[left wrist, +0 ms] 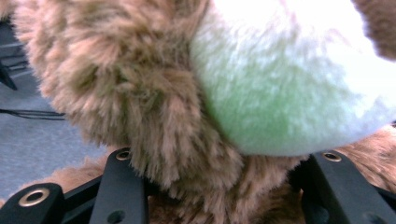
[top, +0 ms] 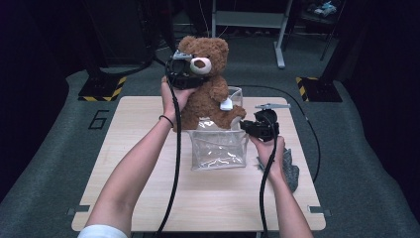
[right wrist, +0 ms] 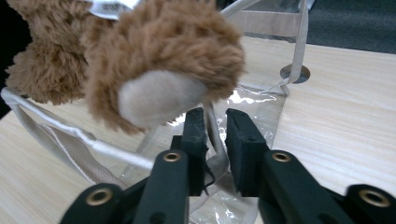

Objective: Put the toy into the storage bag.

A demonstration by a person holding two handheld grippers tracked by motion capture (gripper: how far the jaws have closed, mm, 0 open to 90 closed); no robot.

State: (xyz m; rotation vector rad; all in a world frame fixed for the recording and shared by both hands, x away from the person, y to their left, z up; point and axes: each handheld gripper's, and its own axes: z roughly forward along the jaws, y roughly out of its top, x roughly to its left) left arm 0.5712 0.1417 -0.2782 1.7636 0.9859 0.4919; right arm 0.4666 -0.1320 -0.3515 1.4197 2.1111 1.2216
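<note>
The teddy bear (top: 208, 82) stands with its legs inside the clear bag (top: 219, 148). The left gripper (top: 179, 69) clamps the bear's head, covering part of its face. The right gripper (right wrist: 215, 135) pinches the bag's rim beside the bear's foot, though contact is hard to make out.

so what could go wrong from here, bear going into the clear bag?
1. The right gripper pinches only the bag's thin rim; it could slip out and let the clear bag collapse.
2. The teddy bear looks about as wide as the opening, and its foot hangs over the rim, so it may snag.
3. The left gripper grips soft fur at the bear's neck, so the bear may sag or twist while being lowered.
</note>
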